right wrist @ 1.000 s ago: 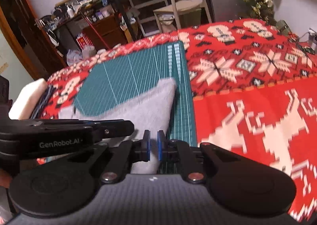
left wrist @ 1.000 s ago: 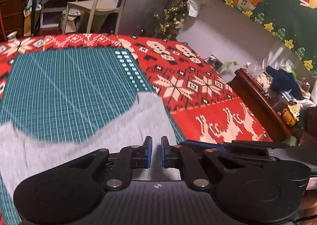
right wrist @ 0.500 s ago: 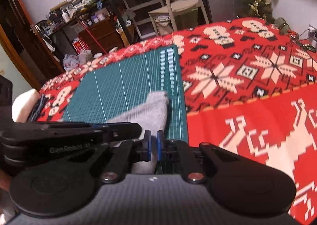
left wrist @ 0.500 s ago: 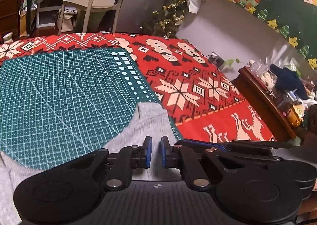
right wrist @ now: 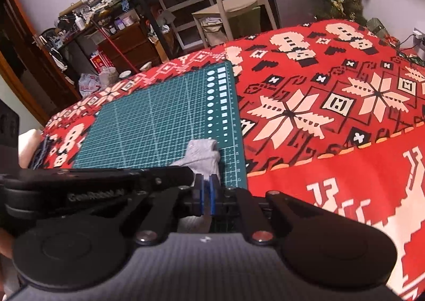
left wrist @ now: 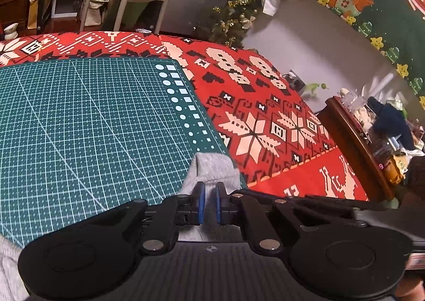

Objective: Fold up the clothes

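Observation:
A grey garment [left wrist: 212,168] lies at the near right corner of the green cutting mat [left wrist: 79,128]. My left gripper [left wrist: 208,205] is shut on a bunched fold of this grey cloth. More grey cloth shows at the bottom left of the left wrist view [left wrist: 8,269]. In the right wrist view the same grey garment [right wrist: 202,155] is pinched by my right gripper [right wrist: 206,198], right next to the left gripper's black body [right wrist: 93,189]. Both grippers hold the cloth side by side at the mat's near edge [right wrist: 159,120].
A red Christmas-pattern cloth [left wrist: 265,115] covers the table under the mat. A wooden side table with clutter [left wrist: 372,136] stands to the right. A pale chair [right wrist: 228,1] and cluttered shelves [right wrist: 106,9] stand beyond the far edge.
Both grippers have pulled the grey garment back towards the near edge. Far less of it lies on the mat now, and more green grid shows.

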Demonstrator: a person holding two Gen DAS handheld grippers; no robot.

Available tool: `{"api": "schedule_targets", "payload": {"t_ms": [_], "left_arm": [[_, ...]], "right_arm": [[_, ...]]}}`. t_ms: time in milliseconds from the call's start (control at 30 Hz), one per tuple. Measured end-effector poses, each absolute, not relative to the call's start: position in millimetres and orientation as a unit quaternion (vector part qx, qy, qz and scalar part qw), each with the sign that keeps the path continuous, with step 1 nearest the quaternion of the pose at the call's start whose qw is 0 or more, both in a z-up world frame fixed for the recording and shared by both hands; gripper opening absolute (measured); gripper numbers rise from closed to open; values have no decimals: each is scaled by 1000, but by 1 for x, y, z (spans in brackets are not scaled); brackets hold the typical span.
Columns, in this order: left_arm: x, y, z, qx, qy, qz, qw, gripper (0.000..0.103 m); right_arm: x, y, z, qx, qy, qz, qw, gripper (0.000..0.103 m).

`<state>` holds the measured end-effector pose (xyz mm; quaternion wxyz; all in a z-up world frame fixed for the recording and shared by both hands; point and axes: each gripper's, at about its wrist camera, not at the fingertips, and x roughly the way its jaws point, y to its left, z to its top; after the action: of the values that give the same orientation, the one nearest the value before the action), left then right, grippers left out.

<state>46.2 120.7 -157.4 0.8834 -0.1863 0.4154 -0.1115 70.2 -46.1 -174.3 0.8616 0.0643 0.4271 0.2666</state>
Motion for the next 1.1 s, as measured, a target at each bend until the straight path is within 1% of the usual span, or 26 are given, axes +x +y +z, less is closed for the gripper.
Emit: {"api": "schedule_targets", "payload": {"t_ms": [200, 367, 500, 633, 767, 800, 833, 900, 1000, 1100], "left_arm": [[36, 135, -146, -223, 409, -112, 878, 7], [1, 162, -122, -245, 379, -98, 887, 7], [-33, 191, -112, -245, 373, -67, 892, 7], [-65, 220, -113, -237, 378, -20, 895, 7], [-85, 244, -126, -244, 386, 20, 889, 7], [-89, 248, -129, -245, 388, 29, 888, 9], [-92, 253, -133, -249, 387, 36, 887, 17], [-97, 262, -138, -257, 386, 53, 885, 25], [-97, 271, -146, -275, 381, 63, 880, 25], [-93, 277, -150, -285, 379, 60, 878, 25]], "right_arm": [[73, -53, -168, 75, 419, 261, 866, 5], [73, -52, -160, 70, 413, 275, 865, 5], [70, -38, -161, 54, 418, 293, 858, 5], [67, -18, -166, 28, 419, 308, 854, 6], [68, -8, -166, 11, 418, 307, 855, 6], [69, -8, -162, 14, 415, 306, 857, 8], [69, -9, -158, 16, 411, 305, 859, 10], [69, -13, -151, 16, 404, 304, 863, 10], [70, -21, -145, 10, 400, 290, 870, 10], [72, -30, -145, 15, 405, 275, 872, 18]]}}
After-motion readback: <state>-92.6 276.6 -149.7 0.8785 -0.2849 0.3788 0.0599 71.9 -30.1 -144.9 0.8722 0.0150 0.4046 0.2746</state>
